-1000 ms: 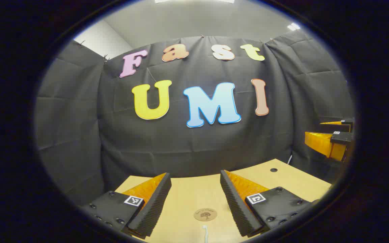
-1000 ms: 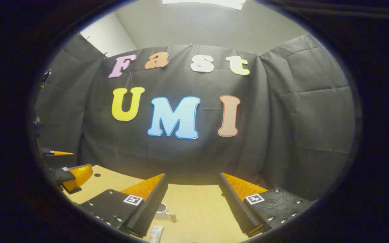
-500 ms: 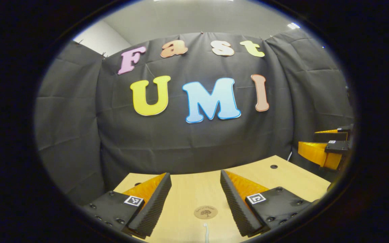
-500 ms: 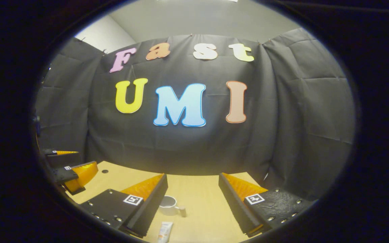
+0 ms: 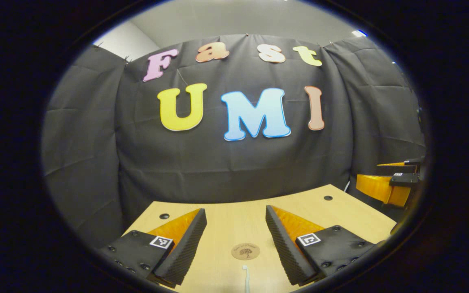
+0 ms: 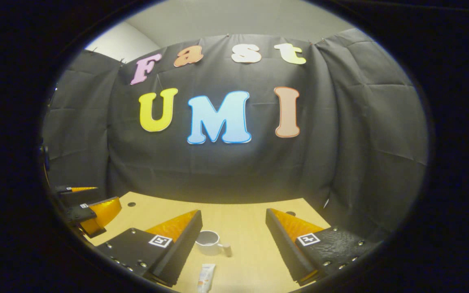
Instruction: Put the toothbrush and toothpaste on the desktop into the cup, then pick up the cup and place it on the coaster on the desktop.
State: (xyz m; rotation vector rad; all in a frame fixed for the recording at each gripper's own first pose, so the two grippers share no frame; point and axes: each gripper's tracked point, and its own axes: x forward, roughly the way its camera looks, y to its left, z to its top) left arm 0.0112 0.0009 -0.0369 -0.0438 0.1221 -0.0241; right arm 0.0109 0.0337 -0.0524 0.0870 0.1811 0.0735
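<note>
Left gripper view
L gripper (image 5: 236, 244): fingers spread wide, nothing betw. them, held above the desk, pointing toward the back wall.
Coaster (image 5: 245, 251): round, brown, tree motif on top; flat on the desk (image 5: 234, 211), in the gap betw. the L fingers, nearer the R one. Nothing on it.
Toothbrush (image 5: 245, 276): white, just the head end visible at the view's bottom edge, lying on the desk just short of the coaster, not touching it.
Desk: light wood, small dark holes near both far corners.
Other gripper (image 5: 389, 185): seen at far R edge, off the desk's R corner, well apart from the coaster; its fingers look parted.

Right gripper view
R gripper (image 6: 234, 244): fingers spread wide, holding nothing, above the desk (image 6: 250, 219).
Cup (image 6: 209, 241): white mug, upright, handle toward the view's R; on the desk, just beside the inner face of the L-hand finger. Looks empty as far as the inside shows.
Toothpaste (image 6: 206, 278): white tube w/ orange print, flat on the desk near the bottom edge, nearer than the cup, a small gap from it.
Other gripper (image 6: 92, 205): at L edge, over the desk's L side, fingers apart.
</note>
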